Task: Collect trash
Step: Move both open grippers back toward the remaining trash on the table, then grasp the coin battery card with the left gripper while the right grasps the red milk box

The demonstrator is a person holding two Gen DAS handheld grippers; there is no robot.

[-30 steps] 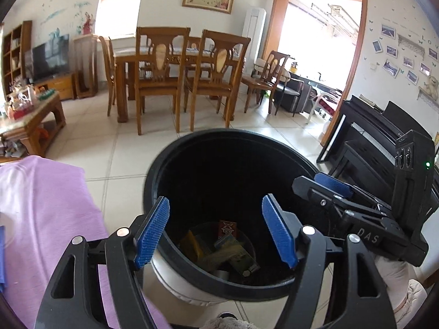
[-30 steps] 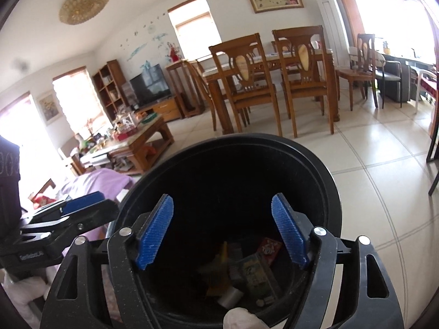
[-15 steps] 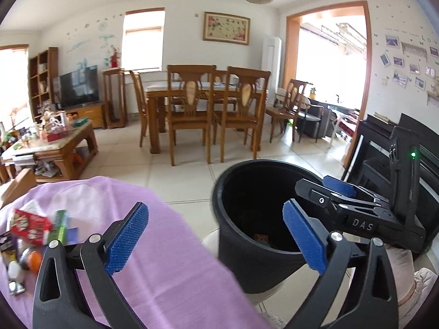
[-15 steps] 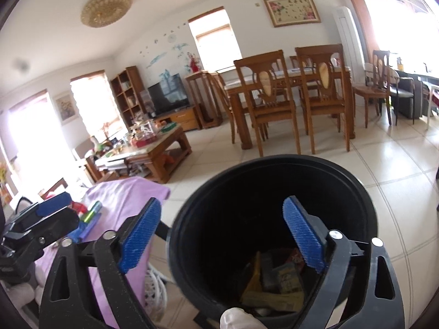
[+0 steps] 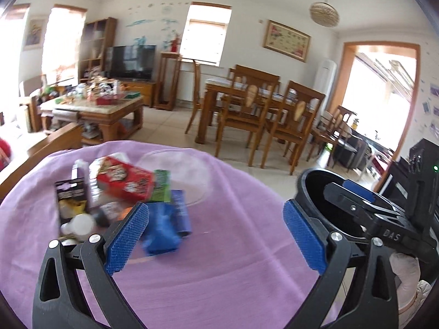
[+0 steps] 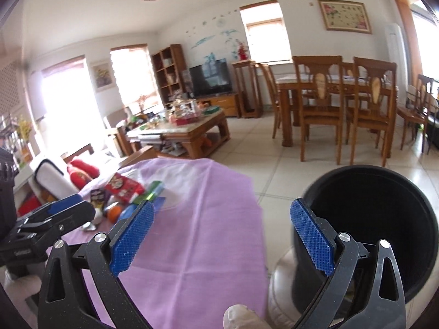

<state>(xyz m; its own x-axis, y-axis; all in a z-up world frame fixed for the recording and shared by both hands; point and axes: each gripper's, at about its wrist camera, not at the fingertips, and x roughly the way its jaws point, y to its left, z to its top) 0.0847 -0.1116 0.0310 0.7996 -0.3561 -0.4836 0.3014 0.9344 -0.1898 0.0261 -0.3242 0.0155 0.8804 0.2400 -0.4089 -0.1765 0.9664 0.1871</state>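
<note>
The black bin (image 6: 384,219) stands on the tiled floor (image 6: 288,170) just beside the right edge of the surface; its mouth faces the right wrist camera, but the inside is dark and nothing in it can be made out; in the left wrist view only part of its rim (image 5: 310,181) shows, behind the other tool. A clear shallow dish (image 5: 175,175) lies on the purple cloth (image 5: 219,260) that covers the surface; the dish looks empty, though blur makes that uncertain.

The trash lies in a heap on the far left part of the cloth: a red snack box (image 5: 123,181) on top, a green packet (image 5: 162,186) touching its right end, a dark sachet (image 5: 70,194) to its left, a blue wrapper (image 5: 162,230) nearest the camera, and a white round piece (image 5: 81,224) at the front left; the right wrist view shows the same red box (image 6: 123,186) and an orange ball-like thing (image 6: 114,212) beside it.

The left hand-held gripper (image 5: 216,238) hangs above the cloth with its jaws spread wide and nothing between them; the right hand-held gripper (image 6: 222,242) is likewise spread wide and empty, between the cloth and the bin.

Beyond the cloth are a cluttered wooden coffee table (image 6: 186,134), a television (image 6: 210,81) on a low cabinet, a dining table with chairs (image 6: 329,96), and a framed picture (image 6: 344,16) on the wall.
</note>
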